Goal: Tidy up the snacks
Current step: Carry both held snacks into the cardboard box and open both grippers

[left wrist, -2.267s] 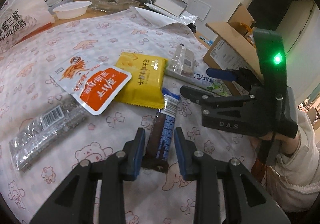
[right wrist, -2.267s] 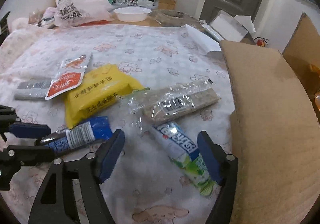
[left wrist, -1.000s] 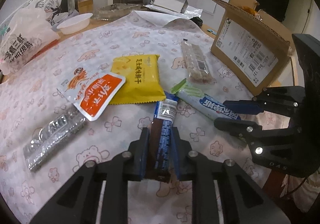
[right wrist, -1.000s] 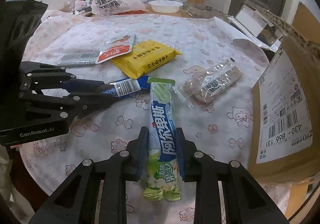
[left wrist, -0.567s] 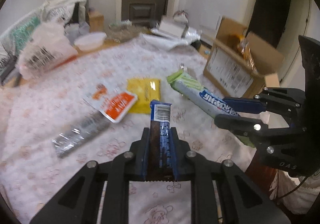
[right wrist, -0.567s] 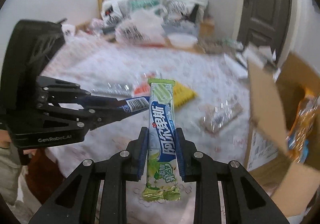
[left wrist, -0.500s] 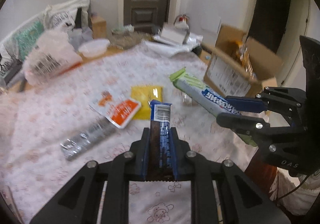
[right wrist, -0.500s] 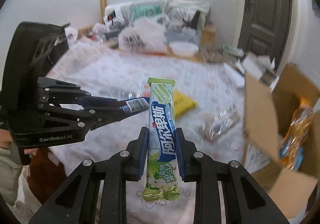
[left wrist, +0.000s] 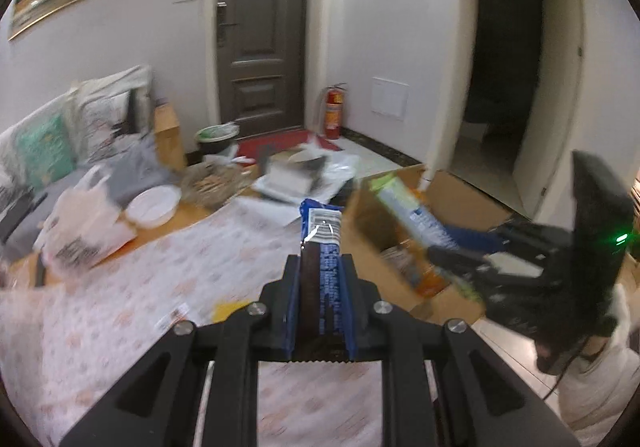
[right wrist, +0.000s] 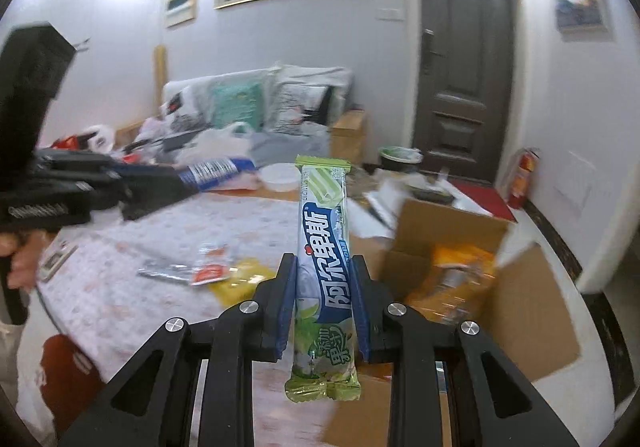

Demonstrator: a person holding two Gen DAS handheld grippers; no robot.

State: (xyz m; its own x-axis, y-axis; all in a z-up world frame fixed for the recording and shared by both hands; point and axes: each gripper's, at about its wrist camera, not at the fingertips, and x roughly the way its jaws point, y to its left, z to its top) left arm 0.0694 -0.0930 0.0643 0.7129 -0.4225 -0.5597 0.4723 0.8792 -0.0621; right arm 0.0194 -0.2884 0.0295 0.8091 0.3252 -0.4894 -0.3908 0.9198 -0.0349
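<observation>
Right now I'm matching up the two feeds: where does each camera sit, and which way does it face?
Left wrist: behind the left gripper, whose jaws clamp the blue snack bar, facing the door; a sleeve shows.
Right wrist: behind the right gripper, which holds the green wafer pack, facing the sofa; a hand shows.
Shared: the cardboard box, the white bowl, the other gripper.

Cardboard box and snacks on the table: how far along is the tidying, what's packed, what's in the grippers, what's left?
Done: the cardboard box already holds orange packets. In hand: the left gripper is shut on the blue bar, the right gripper on the green candy stick, both lifted clear of the table, neither over the box. Left: a silver packet, an orange sachet and a yellow packet lie on the cloth.
</observation>
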